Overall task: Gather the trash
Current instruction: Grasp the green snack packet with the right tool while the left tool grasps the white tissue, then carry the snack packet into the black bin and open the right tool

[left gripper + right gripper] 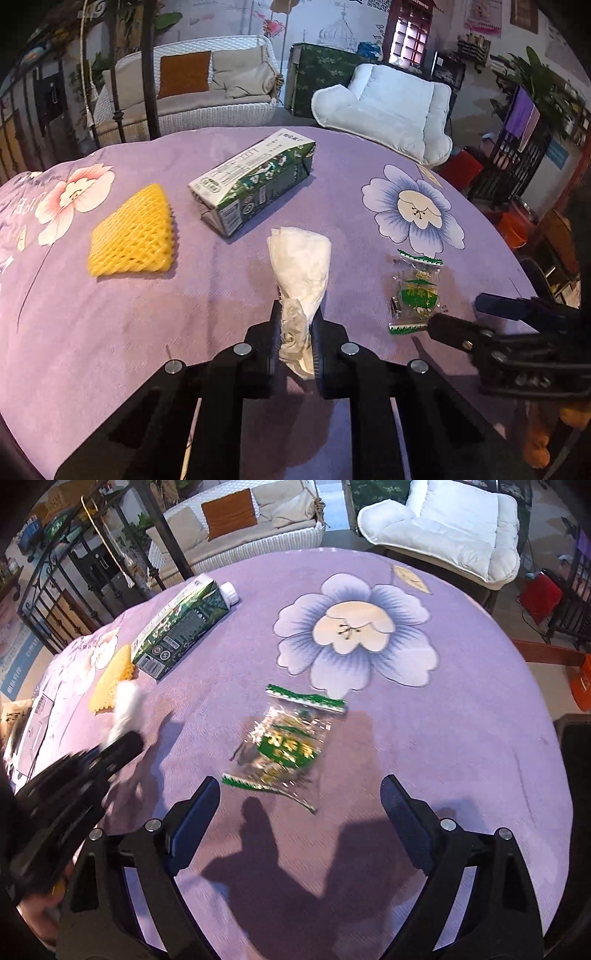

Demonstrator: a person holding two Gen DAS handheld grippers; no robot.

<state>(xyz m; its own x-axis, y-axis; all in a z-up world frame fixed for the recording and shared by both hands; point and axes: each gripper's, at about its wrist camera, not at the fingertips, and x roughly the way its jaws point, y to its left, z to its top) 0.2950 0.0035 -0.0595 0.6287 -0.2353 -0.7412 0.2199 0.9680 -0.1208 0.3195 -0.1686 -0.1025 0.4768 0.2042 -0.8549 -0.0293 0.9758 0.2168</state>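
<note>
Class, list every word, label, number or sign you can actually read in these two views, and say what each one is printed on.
Nothing here can be read for certain.
Milk carton: Chinese print and small labels, too blurred to read.
Snack wrapper: yellow characters on a green band, blurred.
Tablecloth: mirrored letters beside the pink flower, cut off, illegible.
Blue sign at the left edge of the right wrist view: white characters, too small.
Wall posters: too small.
</note>
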